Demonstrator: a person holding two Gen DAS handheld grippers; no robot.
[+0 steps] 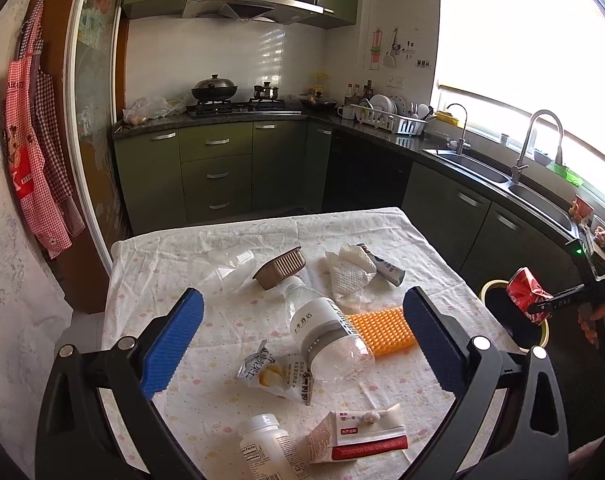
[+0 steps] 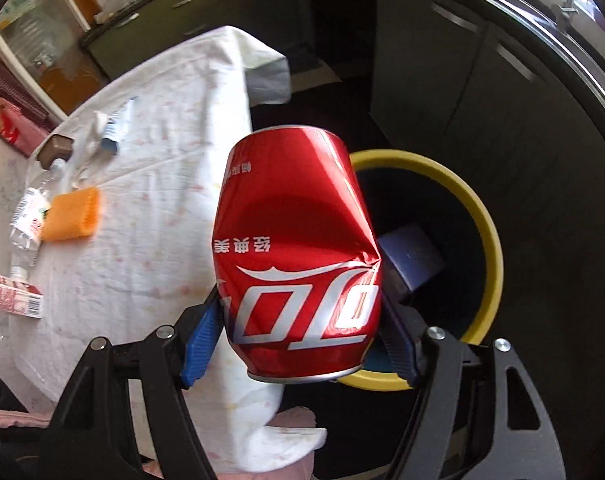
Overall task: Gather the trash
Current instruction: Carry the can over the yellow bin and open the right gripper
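**Dented can held over the bin mouth, left gripper wide above the table litter**

Left wrist view: the left gripper (image 1: pixel 302 340) points down at a slant over the cloth-covered table (image 1: pixel 150 280), its blue pads spread wide with nothing pressed between them. Between and just beyond the fingers lies a clear plastic bottle (image 1: pixel 326 328), with an orange ridged pad (image 1: pixel 382 330) touching its right side. Nearer the gripper sit a torn snack wrapper (image 1: pixel 274 376), a white pill bottle (image 1: pixel 262 448) and a small red-and-white carton (image 1: pixel 358 436). Farther ahead are a brown foil tray (image 1: pixel 280 268), crumpled paper towel (image 1: pixel 350 270) and a tube (image 1: pixel 386 268). Far to the right, off the table edge, a hand (image 1: pixel 598 320) carries the right gripper with the red can (image 1: pixel 526 290) over the yellow-rimmed bin (image 1: pixel 487 285).

Right wrist view: the right gripper (image 2: pixel 298 336) points steeply down, its blue pads clamped on the lower sides of the crushed can, which stands out ahead of the fingers. The bin lies just beyond and to the right, partly behind the can, with a blue box (image 2: pixel 414 256) inside. The table spreads to the left.
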